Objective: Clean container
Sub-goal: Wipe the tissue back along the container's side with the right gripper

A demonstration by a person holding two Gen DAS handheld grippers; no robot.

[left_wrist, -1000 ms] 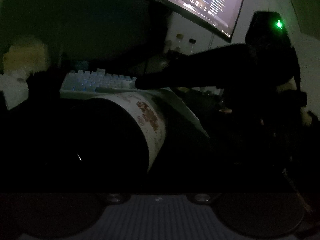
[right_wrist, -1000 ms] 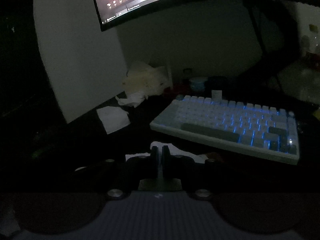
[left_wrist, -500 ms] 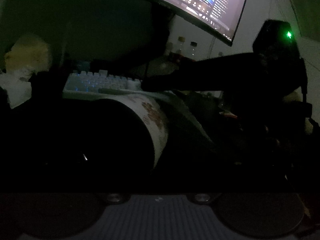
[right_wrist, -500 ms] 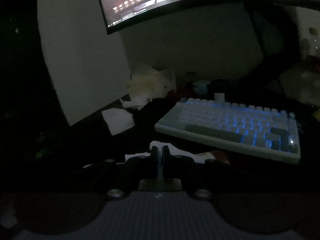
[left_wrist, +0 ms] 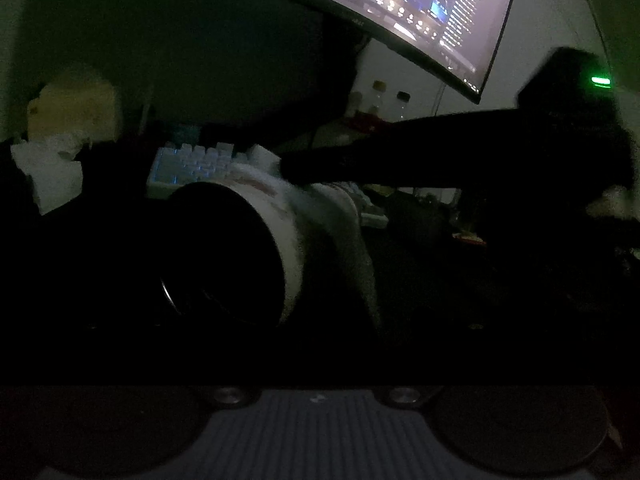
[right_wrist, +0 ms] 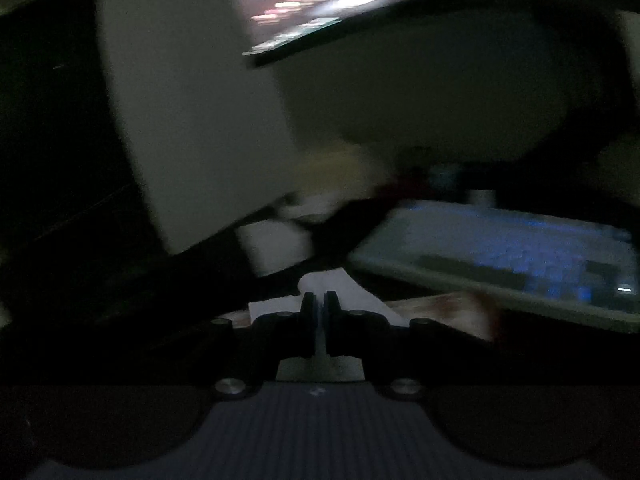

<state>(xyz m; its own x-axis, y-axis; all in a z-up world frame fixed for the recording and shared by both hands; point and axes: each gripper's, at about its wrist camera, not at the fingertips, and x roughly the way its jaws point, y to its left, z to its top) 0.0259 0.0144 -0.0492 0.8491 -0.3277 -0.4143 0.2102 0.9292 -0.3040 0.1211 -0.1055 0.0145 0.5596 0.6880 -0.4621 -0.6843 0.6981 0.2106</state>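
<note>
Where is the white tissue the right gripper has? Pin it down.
The white tissue sits low and central in the right wrist view, pinched in the right gripper, just ahead of its tips, with the backlit keyboard to its right.

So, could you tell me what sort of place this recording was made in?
Most likely a dim home or office computer desk: a curved monitor glows overhead, a backlit keyboard sits beneath it, and small bottles stand behind.

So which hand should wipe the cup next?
Probably the right. The right gripper is shut on a white tissue, reaching over the container. The left gripper seems busy holding that container, though darkness hides its fingers.
</note>
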